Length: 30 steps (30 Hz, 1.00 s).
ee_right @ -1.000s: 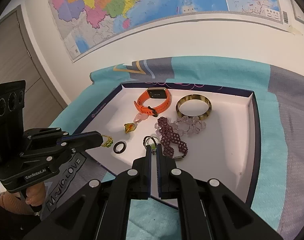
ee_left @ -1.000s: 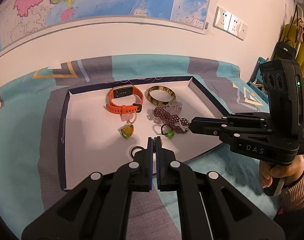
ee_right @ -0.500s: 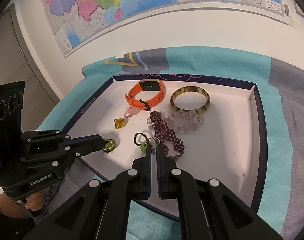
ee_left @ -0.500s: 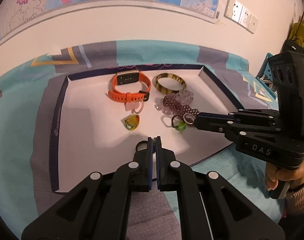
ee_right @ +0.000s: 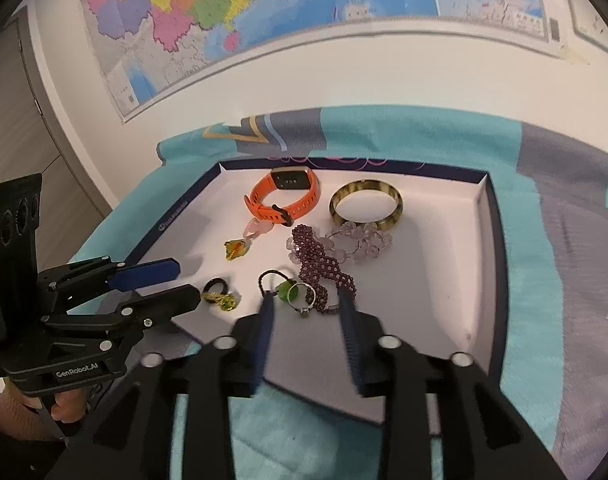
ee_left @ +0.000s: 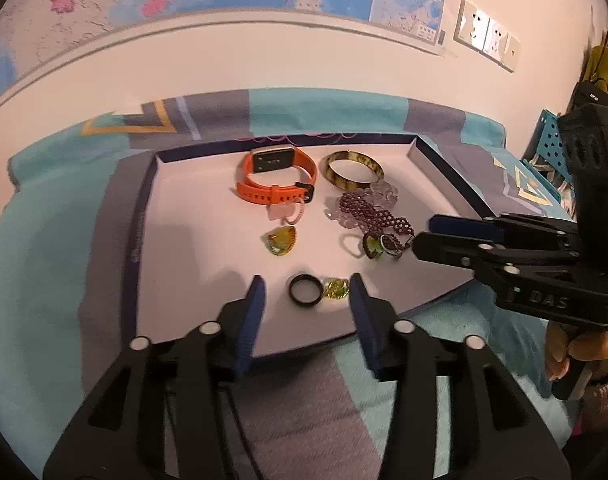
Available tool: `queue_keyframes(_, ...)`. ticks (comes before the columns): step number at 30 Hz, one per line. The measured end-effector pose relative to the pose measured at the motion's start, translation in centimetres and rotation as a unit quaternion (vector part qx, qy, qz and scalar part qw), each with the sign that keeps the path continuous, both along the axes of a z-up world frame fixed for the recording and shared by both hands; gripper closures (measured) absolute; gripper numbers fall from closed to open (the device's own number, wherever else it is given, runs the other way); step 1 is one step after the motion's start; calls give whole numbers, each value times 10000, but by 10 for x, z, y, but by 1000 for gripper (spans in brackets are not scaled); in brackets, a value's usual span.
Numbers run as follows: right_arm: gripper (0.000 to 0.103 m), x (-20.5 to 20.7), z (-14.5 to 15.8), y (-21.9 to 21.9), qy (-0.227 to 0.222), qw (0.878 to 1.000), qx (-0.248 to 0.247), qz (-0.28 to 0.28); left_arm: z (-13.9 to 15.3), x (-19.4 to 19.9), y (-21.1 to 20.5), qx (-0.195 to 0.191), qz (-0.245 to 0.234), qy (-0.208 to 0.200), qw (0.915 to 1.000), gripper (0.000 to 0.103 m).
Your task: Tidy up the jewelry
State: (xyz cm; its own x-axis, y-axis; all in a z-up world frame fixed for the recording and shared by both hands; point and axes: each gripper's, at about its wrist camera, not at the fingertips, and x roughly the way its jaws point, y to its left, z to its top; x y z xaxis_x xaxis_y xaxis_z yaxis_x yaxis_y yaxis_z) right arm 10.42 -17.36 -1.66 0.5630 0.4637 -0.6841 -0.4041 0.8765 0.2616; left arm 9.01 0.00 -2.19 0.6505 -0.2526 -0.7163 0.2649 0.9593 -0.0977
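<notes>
Rings (ee_left: 319, 289) lie between left tool's (ee_left: 304, 294) spread fingers.

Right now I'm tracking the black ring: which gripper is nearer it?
Left. The black ring lies between the open left gripper's fingertips; the right gripper straddles the silver ring.

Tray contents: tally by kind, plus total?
In the tray:
Watches: 1 (orange watch)
Bangles: 1 (tortoiseshell bangle)
Beaded bracelets: 2 (dark purple beaded bracelet, clear lilac beaded bracelet)
Rings and small charm pieces: 6 (black ring, gold piece, amber piece, pink piece, green-bead loop, silver ring)
Total: 10
</notes>
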Motion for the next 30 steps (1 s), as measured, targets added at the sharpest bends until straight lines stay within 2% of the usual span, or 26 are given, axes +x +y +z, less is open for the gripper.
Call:
queue_keyframes(2, 56, -10, 6, 0, -166, 9998, -108, -42, 4, -8, 3, 60, 92, -127, 9999, 41)
queue_keyframes(5, 37, -26, 13, -1, -430, 9986, -281, -129, 11, -24, 7, 133, 191, -368, 9991, 20)
queue_keyframes(7, 30, -37, 17, -2, -605, 9970, -416, -229, 15, -34, 9, 155, 204, -480, 9985, 6)
queue_keyframes(8, 16, -40, 18, -2, -650, 9964, -464, -280, 18, -41, 11, 157, 236, -550, 9981, 5)
queue_keyframes(9, 6, -46, 18, -2, -732, 9951, -545, -375, 20, -45, 11, 162, 274, -607, 9976, 5)
queue_keyframes(15, 7, -69, 11, 1, -831, 9905, -969, -510, 22, -61, 13, 281, 635, -717, 9950, 5)
queue_keyframes(26, 7, -88, 12, -6, -782, 9902, -799, -841, 15, -76, 8, 548, 891, -608, 9927, 5)
queue_keyframes(30, 7, -91, 10, -2, -769, 9907, -808, -783, 16, -78, 8, 582, 916, -621, 9921, 5)
